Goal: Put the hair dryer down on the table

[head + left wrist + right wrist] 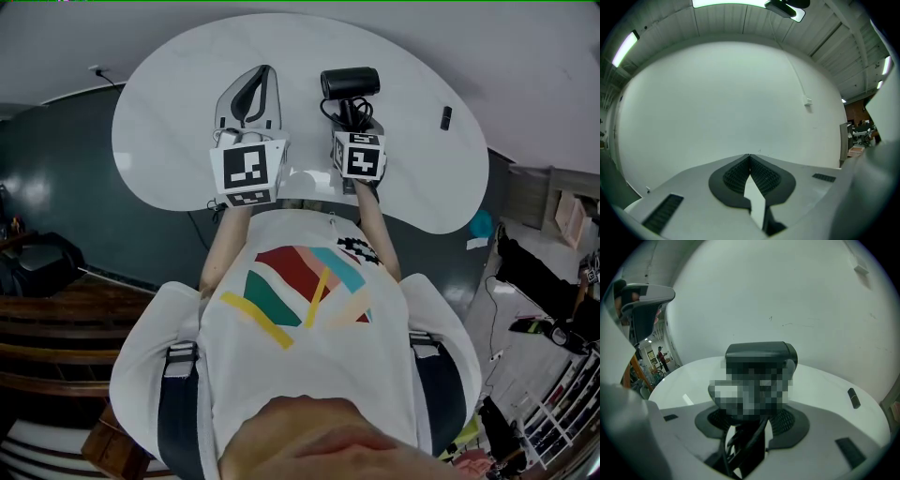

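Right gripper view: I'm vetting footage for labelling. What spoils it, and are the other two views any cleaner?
Right gripper view: a mosaic patch covers part of the hair dryer, and the fisheye bends the table. Left gripper view: strong fisheye, with a ceiling light strip blown out. Head view: dim overall.

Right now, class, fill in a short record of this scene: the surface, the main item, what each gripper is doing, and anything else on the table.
surface: white oval table
main item: black hair dryer
right gripper: shut on the hair dryer's handle
left gripper: jaws together, nothing between them
also on the table: small dark object, to the right of the hair dryer and apart from both grippers
hair dryer set down: cannot tell whether it touches the table
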`<state>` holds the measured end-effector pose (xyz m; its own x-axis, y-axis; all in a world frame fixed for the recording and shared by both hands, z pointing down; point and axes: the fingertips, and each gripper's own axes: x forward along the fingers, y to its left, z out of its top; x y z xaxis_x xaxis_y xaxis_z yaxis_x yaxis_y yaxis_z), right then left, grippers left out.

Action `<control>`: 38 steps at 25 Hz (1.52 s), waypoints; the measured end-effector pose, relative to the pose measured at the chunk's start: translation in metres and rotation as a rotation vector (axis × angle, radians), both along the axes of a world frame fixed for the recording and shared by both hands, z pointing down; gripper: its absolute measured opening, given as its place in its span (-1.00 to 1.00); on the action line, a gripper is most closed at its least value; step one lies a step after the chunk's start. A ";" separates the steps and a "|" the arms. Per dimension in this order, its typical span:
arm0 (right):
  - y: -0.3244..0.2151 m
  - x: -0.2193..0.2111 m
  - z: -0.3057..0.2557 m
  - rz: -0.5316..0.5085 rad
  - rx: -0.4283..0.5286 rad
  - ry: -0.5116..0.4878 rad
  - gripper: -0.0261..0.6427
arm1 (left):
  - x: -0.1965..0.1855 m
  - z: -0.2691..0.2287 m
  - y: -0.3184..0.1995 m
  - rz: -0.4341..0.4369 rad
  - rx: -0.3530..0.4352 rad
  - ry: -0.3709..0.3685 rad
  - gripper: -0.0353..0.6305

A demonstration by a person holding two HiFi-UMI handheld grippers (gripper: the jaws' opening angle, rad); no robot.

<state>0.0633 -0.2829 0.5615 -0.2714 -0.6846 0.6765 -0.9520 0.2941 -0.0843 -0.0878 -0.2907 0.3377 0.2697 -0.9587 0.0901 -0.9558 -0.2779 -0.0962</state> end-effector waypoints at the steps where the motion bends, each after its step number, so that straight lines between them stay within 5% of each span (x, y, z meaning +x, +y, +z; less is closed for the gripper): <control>1: 0.000 0.000 0.002 0.000 -0.007 0.002 -0.26 | -0.001 0.000 0.000 -0.003 -0.002 0.002 -0.84; 20: 0.018 0.003 0.052 -0.003 -0.158 0.042 -0.26 | -0.013 0.006 0.008 -0.032 -0.022 0.003 -0.84; 38: 0.019 -0.004 0.067 -0.009 -0.193 0.054 -0.26 | -0.023 0.006 0.009 -0.051 -0.019 -0.012 -0.84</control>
<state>0.0588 -0.2641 0.6281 -0.2372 -0.5383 0.8087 -0.9540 0.2863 -0.0893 -0.1104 -0.2820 0.3437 0.2193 -0.9692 0.1117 -0.9676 -0.2307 -0.1023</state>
